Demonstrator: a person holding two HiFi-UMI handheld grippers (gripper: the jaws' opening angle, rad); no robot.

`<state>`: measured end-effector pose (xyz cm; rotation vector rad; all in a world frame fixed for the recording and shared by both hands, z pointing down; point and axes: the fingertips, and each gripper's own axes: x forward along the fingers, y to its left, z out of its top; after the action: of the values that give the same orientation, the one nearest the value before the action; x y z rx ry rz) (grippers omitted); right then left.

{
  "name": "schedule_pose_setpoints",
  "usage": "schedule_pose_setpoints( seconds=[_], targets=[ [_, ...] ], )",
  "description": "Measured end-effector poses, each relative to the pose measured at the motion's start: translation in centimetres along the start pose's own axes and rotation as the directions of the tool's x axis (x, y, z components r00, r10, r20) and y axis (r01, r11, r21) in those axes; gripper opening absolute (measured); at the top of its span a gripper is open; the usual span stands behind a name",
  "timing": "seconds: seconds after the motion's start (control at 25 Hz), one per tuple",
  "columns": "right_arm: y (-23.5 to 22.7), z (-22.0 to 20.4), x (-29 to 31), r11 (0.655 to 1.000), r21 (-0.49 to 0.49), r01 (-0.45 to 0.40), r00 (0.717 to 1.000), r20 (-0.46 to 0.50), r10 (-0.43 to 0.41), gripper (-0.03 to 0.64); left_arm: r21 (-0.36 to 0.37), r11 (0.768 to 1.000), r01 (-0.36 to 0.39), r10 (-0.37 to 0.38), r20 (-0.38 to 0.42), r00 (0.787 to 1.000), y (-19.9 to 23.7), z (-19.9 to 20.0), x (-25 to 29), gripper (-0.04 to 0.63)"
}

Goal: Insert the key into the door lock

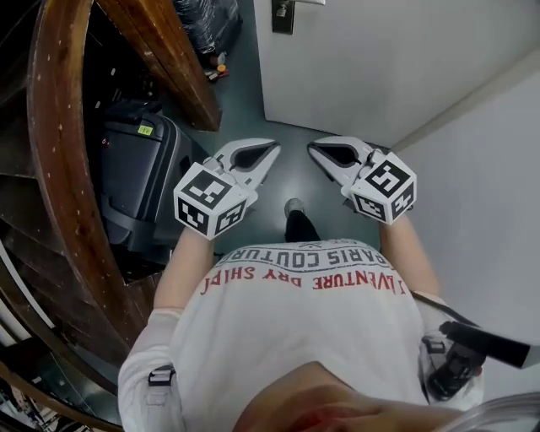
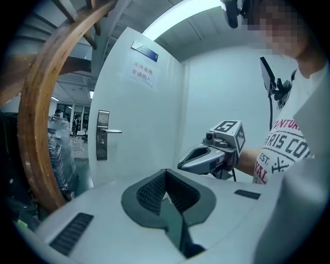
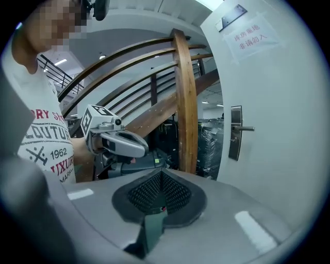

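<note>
Lock (image 1: 283,15) past L gripper (image 1: 272,148), R gripper (image 1: 312,149)

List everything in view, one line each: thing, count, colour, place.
door: one, white, ahead
lock plate with handle: one, silver, on the door's edge
sign: one, white, red print, high on the door
wooden stair beams: at least two, brown, left
case: one, black, floor beside the beams
wrapped bundle: one, dark, beyond the case
shirt: one, white, red print, on the person
left tool: one, grey, shut, before the chest
right tool: one, grey, shut, beside it
</note>
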<state>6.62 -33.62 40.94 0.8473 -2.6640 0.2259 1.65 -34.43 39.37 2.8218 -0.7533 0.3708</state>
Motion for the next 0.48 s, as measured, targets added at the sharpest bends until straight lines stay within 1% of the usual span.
schedule_pose_setpoints(
  seconds=[0.16,0.24,0.36,0.48],
  targets=[
    [9.4,-1.2,-2.8,0.998,0.038,0.04,0.999,0.019,-0.041,0.002,0.042,0.999,0.032,-0.031,-0.013,0.999,-6.4,-2.2,-6.8,0.002],
    [13.2,-1.0,-4.1,0.998,0.043,0.055,0.998,0.023,-0.056,0.002,0.049,0.998,0.048,-0.048,-0.008,0.999,-9.0,-2.4,-9.8,0.002],
    [17.7,0.9,-6.0,0.997,0.03,0.072,0.997,0.024,-0.072,0.002,0.05,0.997,0.054,-0.054,0.005,0.999,-12.2,-1.5,-13.8,0.002],
    [21.1,2.8,-7.8,0.997,0.014,0.071,0.997,0.033,-0.072,0.002,0.065,0.996,0.063,-0.064,0.016,0.998,-15.5,-0.4,-16.8,0.002]
  ],
)
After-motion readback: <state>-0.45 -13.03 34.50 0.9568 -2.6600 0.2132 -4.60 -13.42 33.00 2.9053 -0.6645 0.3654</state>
